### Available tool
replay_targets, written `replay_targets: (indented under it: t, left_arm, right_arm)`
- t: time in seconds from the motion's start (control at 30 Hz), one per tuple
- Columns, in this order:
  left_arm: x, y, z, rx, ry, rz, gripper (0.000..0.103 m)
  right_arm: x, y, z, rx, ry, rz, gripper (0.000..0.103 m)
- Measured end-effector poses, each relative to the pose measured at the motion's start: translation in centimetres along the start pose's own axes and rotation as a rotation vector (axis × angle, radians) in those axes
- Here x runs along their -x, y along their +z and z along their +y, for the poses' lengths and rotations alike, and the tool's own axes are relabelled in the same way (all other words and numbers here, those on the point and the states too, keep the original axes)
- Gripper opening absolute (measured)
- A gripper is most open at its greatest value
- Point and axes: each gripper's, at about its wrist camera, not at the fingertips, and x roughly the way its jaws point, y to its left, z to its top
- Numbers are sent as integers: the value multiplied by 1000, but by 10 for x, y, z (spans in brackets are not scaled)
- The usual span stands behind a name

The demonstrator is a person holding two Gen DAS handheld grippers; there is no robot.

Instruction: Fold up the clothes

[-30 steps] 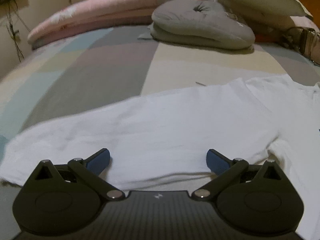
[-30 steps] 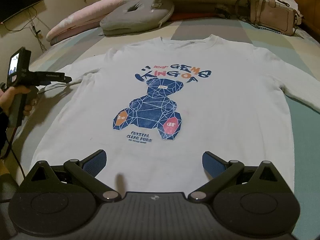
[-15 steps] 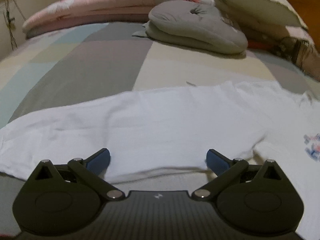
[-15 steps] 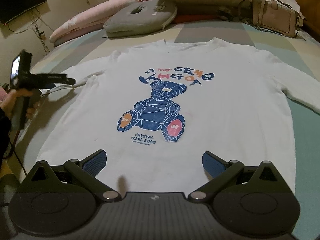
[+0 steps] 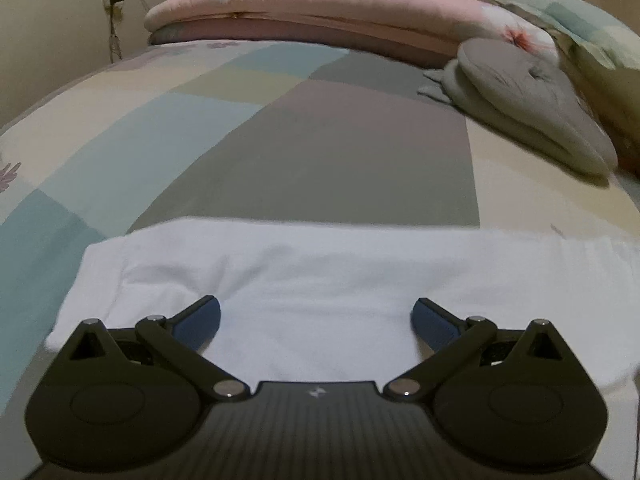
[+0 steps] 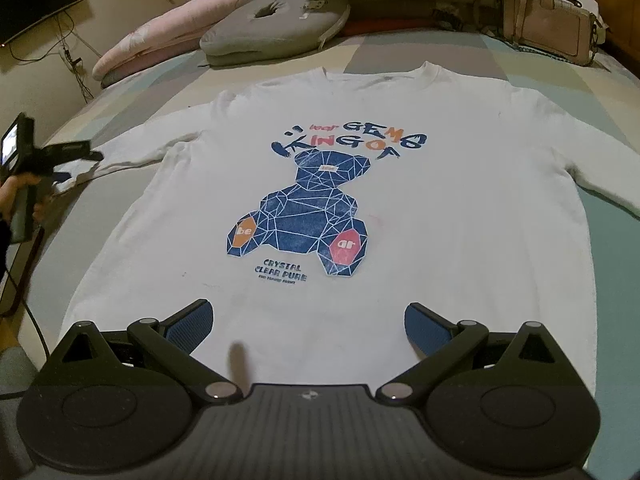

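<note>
A white long-sleeved shirt (image 6: 420,208) with a blue bear print lies flat, front up, on the bed. Its left sleeve (image 5: 320,276) stretches across the left wrist view. My left gripper (image 5: 316,316) hovers open just over that sleeve near the cuff, nothing between its fingers. From the right wrist view the left gripper (image 6: 86,152) appears at the sleeve end, held by a hand (image 6: 16,188). My right gripper (image 6: 308,320) stands open above the shirt's bottom hem, empty.
The bed has a patchwork cover (image 5: 340,140). A grey ring cushion (image 6: 276,24) and a pink rolled quilt (image 5: 320,12) lie at the head. A pale handbag (image 6: 548,28) sits at the far right. A wall with cables (image 6: 72,60) borders the left.
The left gripper has swung leftward along the sleeve toward the cuff; the shirt body has left its view. The right gripper has stayed over the hem, open.
</note>
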Motion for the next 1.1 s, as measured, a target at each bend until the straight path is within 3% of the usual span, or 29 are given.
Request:
replay_targets:
  t: [0.13, 0.3, 0.47, 0.57, 0.73, 0.87, 1.1]
  left_arm:
    - [13, 8, 12, -11, 18, -3, 102]
    - [-3, 28, 42, 152, -31, -3, 102]
    - [-29, 31, 55, 161, 49, -9, 102]
    - [-20, 37, 61, 232, 43, -17, 102]
    - [14, 20, 49, 178, -58, -25, 102]
    - [24, -4, 47, 199, -157, 14, 102]
    - [39, -2, 50, 233, -81, 52, 102]
  right_arm:
    - [0, 0, 0, 2, -2, 3, 103]
    - [-5, 0, -1, 2, -15, 8, 103]
    - [-10, 1, -1, 9, -30, 8, 103]
    - [-10, 1, -2, 11, -30, 8, 103]
    - [-8, 0, -2, 4, -24, 7, 103]
    - [-6, 1, -2, -4, -9, 8, 103]
    - [-1, 2, -3, -15, 6, 1, 103]
